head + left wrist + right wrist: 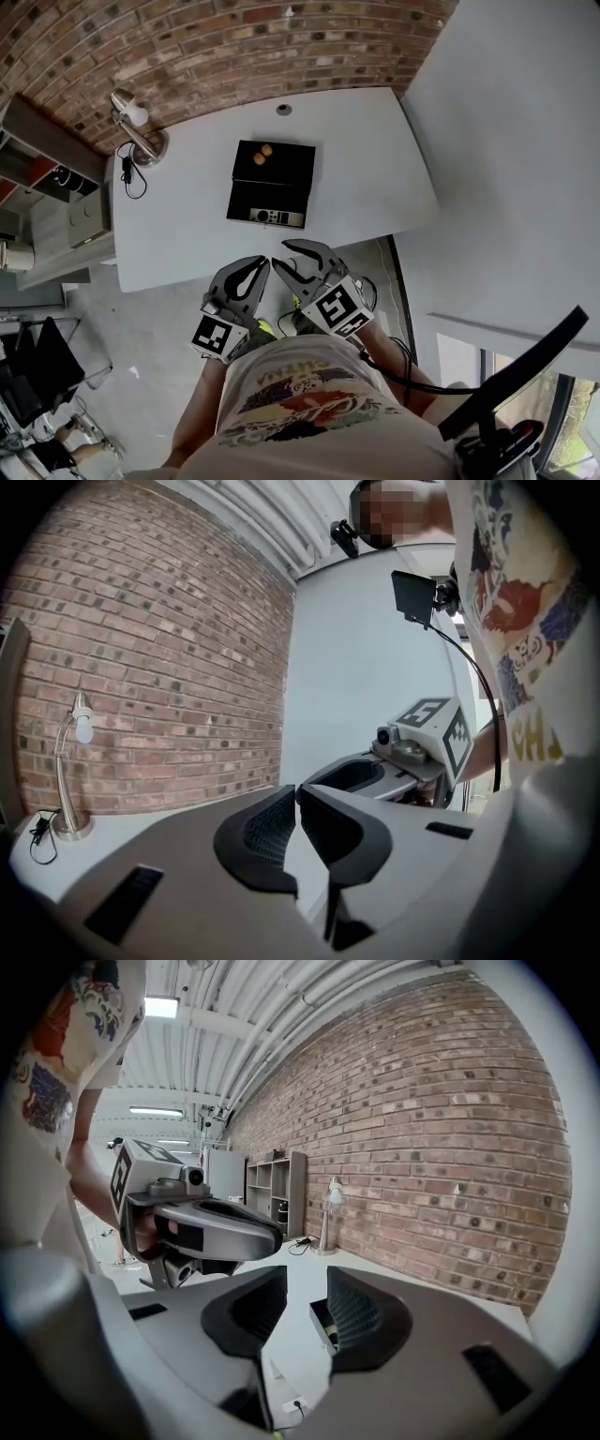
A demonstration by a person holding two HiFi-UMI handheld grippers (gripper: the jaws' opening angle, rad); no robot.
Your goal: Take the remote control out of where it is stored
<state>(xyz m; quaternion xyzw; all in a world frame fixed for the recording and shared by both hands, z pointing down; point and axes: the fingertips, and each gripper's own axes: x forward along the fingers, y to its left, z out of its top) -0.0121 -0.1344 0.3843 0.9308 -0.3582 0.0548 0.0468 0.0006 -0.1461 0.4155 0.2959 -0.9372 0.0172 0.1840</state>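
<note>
— Where's the remote [273, 217]?

— In the open black box [291, 167] in the middle of the white table [366, 169]. It lies flat along the near half of the box, buttons up. Two small round brown things [262, 155] sit on the far half; I can't tell what they are.

— And the grippers?

— Both hang short of the table's near edge, well apart from the box. The left gripper [296, 794] is clenched on nothing, its jaw tips meeting. The right gripper [307, 1283] is released, with a clear gap between its jaws and only the box far beyond showing through it.

— So the right one looks set to do the picking?

— That's my guess. The remote looks slim, light and stiff, hard plastic, likely smooth along its sides, so it could slide out of a loose pinch.

— Where would you take it?

— Across its narrow width near the middle, pads on the two long edges, so it doesn't tip. It seems to sit low in its tray, though, so the jaws may have little edge to catch. The closed gripper could steady the box.
</note>
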